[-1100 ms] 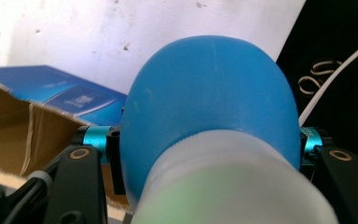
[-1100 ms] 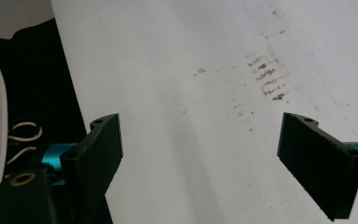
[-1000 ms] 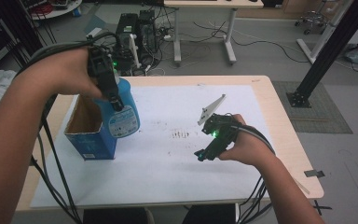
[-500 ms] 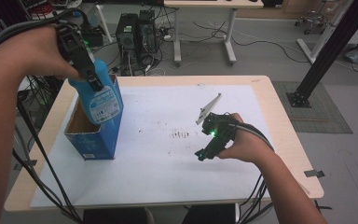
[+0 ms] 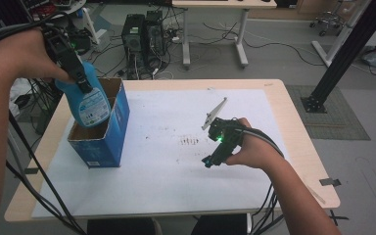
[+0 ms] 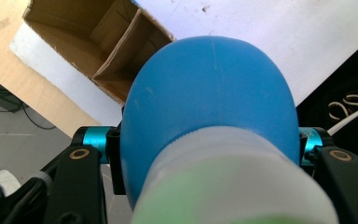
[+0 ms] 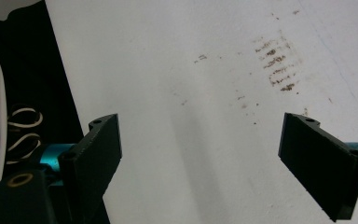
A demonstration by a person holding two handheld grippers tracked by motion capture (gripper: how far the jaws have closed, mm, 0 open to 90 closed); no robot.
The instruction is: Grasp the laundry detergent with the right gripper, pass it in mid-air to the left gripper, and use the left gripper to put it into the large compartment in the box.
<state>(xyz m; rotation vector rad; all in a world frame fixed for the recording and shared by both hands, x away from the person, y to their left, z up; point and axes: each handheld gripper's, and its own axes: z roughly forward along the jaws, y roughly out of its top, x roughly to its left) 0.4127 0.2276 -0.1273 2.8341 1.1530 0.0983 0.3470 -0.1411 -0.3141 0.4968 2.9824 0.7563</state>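
bottle: blue bottle (image 5: 89, 100) w/ pale label, held tilted over open top of cardboard box (image 5: 103, 129), lower end inside box mouth, upper part above rim; in left gripper view seen end-on as big blue dome (image 6: 209, 107) w/ whitish band nearest cam
grip on bottle: left gripper (image 5: 76, 73) clamped on blue bottle near upper end, one jaw each side, pads pressing on body
left hand: left hand (image 5: 22, 51) raised above far-left corner of table, cable trailing down left side
box: blue outside, brown inside, open top, stands on white sheet (image 5: 176, 161) near left edge; inner divider visible in left gripper view (image 6: 121, 51), splits it into 2 compartments; which one bottle is over: can't tell
right gripper: right gripper (image 5: 214, 155) low over white sheet, right of centre, well apart from box; jaws wide apart, nothing betw them, only bare stained sheet (image 7: 191, 140)
right hand: right hand (image 5: 252, 149) around gripper body, green light lit on it
marks: dark smudges (image 5: 191, 142) on sheet mid-table, just left of right gripper; same smudges at (image 7: 275, 65)
table: wooden table (image 5: 301, 147), sheet covers most of top
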